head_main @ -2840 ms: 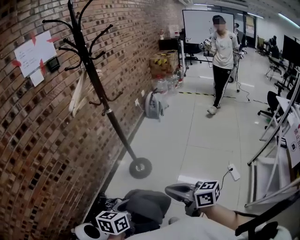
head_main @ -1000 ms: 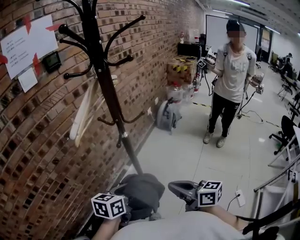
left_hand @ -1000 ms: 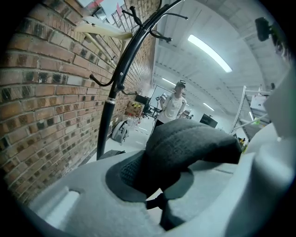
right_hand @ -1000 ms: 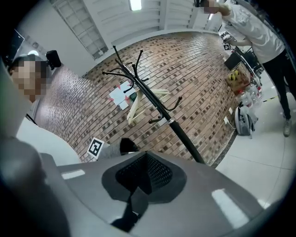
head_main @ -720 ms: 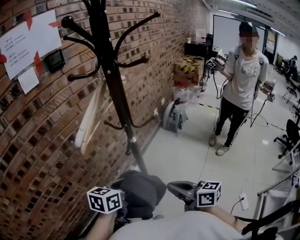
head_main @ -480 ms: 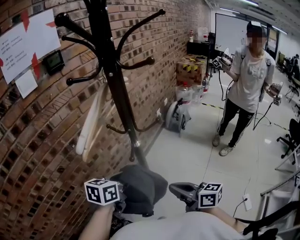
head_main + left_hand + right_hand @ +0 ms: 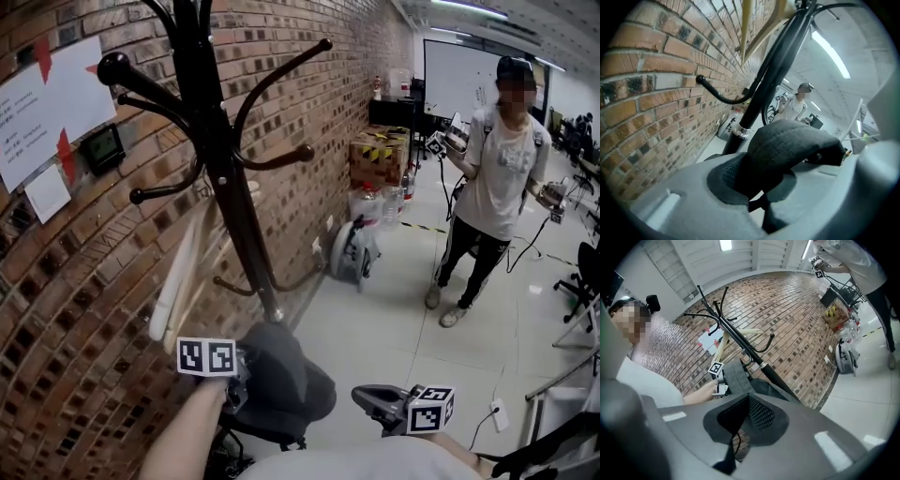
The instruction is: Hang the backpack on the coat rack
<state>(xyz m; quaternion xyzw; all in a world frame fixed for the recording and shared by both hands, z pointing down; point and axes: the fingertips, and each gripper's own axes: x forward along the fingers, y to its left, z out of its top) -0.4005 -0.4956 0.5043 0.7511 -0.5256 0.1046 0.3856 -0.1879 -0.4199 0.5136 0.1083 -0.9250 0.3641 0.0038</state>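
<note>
Brick wall (image 7: 309, 84) runs along the left side. Black coat rack (image 7: 228, 187) stands close against it, curved hooks spread up high. Another person (image 7: 492, 178) stands well apart on the floor, farther down the room. Dark grey backpack (image 7: 281, 380) is held low, just beside the rack's pole and below the hooks, not on any hook. Left gripper (image 7: 241, 380) has its fingers clamped on the backpack's padded top strap, lifting it toward the pole. Right gripper (image 7: 364, 397) sits near the backpack's right side, apart from it, fingers pressed together with nothing between them.
</note>
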